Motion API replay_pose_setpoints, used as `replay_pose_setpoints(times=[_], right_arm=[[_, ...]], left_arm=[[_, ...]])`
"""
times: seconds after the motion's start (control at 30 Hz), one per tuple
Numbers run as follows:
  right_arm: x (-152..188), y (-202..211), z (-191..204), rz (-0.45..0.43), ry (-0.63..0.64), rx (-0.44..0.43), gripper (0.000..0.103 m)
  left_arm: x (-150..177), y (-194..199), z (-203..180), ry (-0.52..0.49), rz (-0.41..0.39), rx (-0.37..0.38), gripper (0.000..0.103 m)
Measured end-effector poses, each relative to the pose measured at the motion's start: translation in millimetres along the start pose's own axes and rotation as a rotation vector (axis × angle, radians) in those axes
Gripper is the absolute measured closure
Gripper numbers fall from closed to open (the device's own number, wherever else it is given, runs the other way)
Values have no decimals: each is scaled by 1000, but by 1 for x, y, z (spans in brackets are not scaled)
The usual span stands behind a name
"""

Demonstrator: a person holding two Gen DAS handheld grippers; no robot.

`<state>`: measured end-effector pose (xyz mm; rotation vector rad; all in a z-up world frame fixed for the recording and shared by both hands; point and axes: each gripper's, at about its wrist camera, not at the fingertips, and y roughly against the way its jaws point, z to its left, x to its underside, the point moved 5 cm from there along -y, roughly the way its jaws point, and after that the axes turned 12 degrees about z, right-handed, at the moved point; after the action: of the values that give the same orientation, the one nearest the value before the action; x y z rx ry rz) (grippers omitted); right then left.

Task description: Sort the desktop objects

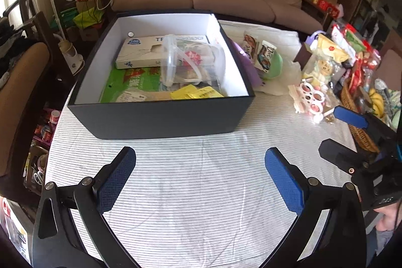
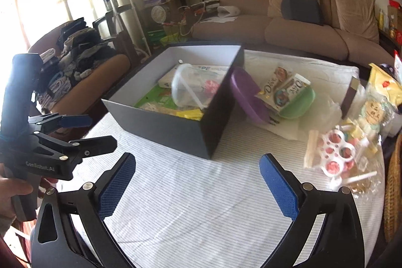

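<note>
With both the left gripper (image 1: 200,165) and right gripper (image 2: 197,171) spread wide and holding nothing, we should next reach right of the dark box (image 1: 160,117) at frame centre, probably for the pink-ringed packet (image 2: 336,155), approaching low
</note>
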<state>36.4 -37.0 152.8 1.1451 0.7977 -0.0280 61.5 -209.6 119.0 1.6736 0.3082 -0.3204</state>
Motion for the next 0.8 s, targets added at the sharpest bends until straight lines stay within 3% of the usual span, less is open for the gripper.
replay_pose_setpoints(times=[0.17,0.23,0.4,0.53,0.8], right_arm=[[47,-1,-65,36,-134,44,0],[65,-3,-94,69,-209,83,0],[96,-1,-154,58,-343,141,0],[111,-11,-176,91,-363,221,0],[126,-42,-192,134,-354,289,0]], left_arm=[[16,-25,-54,-59,28,52,0],[20,-37,-74,-77,40,58,0],[26,-68,-114,-95,50,41,0],[27,-100,-126,-47,62,16,0],[35,-150,-137,6,67,-59,0]])
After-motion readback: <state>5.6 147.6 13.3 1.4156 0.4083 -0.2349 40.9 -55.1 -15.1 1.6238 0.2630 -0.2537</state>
